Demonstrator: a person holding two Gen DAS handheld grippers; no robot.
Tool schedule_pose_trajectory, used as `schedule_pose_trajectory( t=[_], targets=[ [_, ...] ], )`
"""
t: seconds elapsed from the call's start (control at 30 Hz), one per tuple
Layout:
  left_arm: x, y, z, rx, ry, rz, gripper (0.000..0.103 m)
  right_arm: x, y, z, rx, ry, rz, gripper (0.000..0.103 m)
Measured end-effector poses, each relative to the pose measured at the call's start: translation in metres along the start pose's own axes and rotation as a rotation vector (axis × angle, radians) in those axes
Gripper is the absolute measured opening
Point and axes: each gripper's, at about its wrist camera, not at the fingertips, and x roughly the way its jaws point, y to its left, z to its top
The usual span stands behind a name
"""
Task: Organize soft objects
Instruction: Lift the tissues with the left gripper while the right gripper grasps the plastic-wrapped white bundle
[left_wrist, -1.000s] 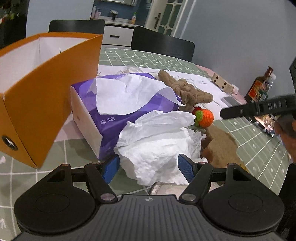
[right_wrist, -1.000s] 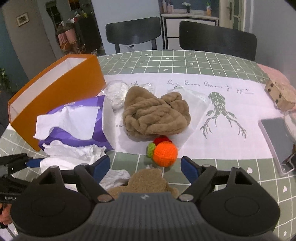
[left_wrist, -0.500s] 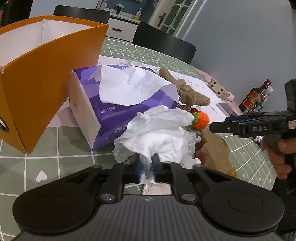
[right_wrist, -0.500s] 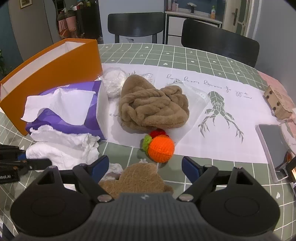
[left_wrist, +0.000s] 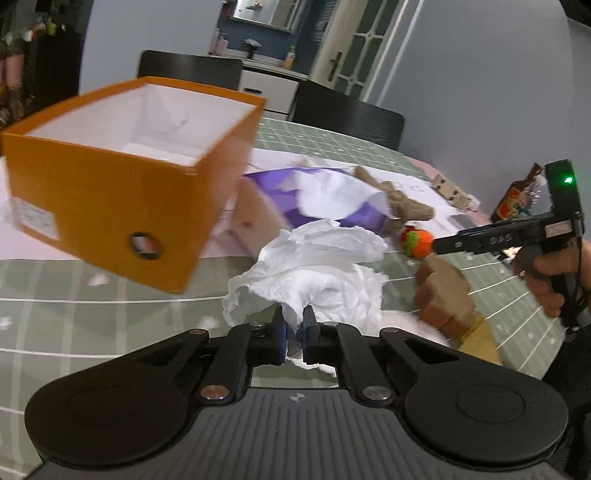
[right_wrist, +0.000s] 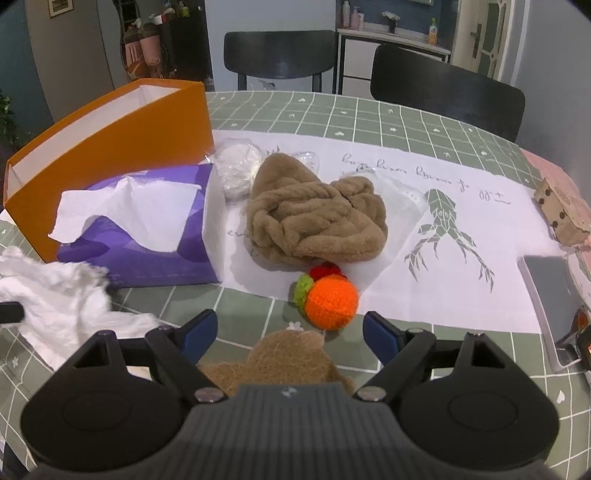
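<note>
The left gripper (left_wrist: 293, 330) is clenched on the near edge of the crumpled white tissue paper (left_wrist: 314, 269), its blue pads pressed together with a fold of paper between them. The open orange cardboard box (left_wrist: 122, 199) with white inside walls stands to the left of this gripper and a little beyond it, so I judge that the coming move must carry the paper leftward and up over the box's near rim; the left gripper is clearly the nearer one for this. The tissue is thin, wrinkled and without firm shape, so it will probably hang and trail when it is lifted. The right gripper (right_wrist: 290, 328) is released, its jaws wide apart and holding nothing. Just ahead of it lies the round orange crocheted ball (right_wrist: 332, 301) with a green and a red knitted part, and below it a flat brown fibrous piece (right_wrist: 288, 360). Farther on, the brown fluffy braided cloth (right_wrist: 317, 218) lies in a heap on the white printed sheet, beside the purple tissue pack (right_wrist: 147, 236) with one white sheet standing out of it.
</note>
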Motion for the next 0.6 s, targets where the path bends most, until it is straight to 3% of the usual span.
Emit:
schedule_pose_trajectory(
  t=[0.1, 0.27, 0.4, 0.53, 0.57, 0.6],
  targets=[
    [0.001, 0.013, -0.004, -0.027, 0.014, 0.008, 0.008, -0.002, 0.004, 0.001, -0.02, -0.028, -0.015, 0.085],
    [0.014, 0.025, -0.008, -0.077, 0.03, -0.001, 0.01, 0.007, 0.017, 0.011, -0.132, -0.075, -0.116, 0.085],
    [0.019, 0.027, -0.008, -0.089, 0.033, 0.009, 0.016, 0.024, 0.021, 0.022, -0.211, -0.051, -0.143, 0.085],
    [0.023, 0.027, -0.009, -0.069, 0.038, 0.065, 0.052, 0.043, 0.033, 0.034, -0.376, -0.052, -0.164, 0.084],
    [0.023, 0.028, -0.009, -0.072, 0.032, 0.077, 0.06, 0.047, 0.038, 0.036, -0.446, -0.06, -0.17, 0.084],
    [0.024, 0.029, -0.009, -0.077, 0.029, 0.08, 0.061, 0.051, 0.043, 0.037, -0.511, -0.063, -0.175, 0.084]
  ],
)
